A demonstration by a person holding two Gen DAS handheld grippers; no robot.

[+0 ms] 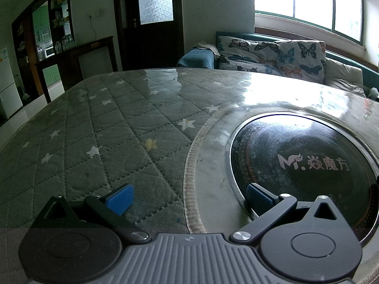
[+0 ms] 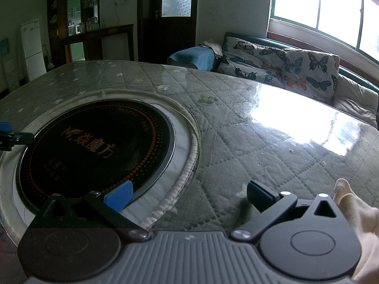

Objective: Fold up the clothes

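Note:
No garment shows in either view. My left gripper [image 1: 188, 197] is open and empty, low over the table, with one blue pad over the grey quilted star-pattern cover [image 1: 106, 127] and the other over the black round cooktop [image 1: 303, 161]. My right gripper [image 2: 188, 195] is open and empty, its left pad over the cooktop [image 2: 94, 142] rim, its right pad over the quilted cover [image 2: 260, 142]. A tip of the left gripper [image 2: 9, 135] shows at the left edge of the right wrist view. Part of a hand [image 2: 355, 203] shows at the lower right.
The table has a glossy transparent sheet over the cover, with window glare. A sofa with butterfly cushions [image 1: 272, 54] and a blue cloth [image 1: 196, 58] stands behind the table under a window. A dark door [image 1: 151, 21], a shelf unit [image 1: 47, 30] and a white fridge [image 1: 7, 82] stand at the back left.

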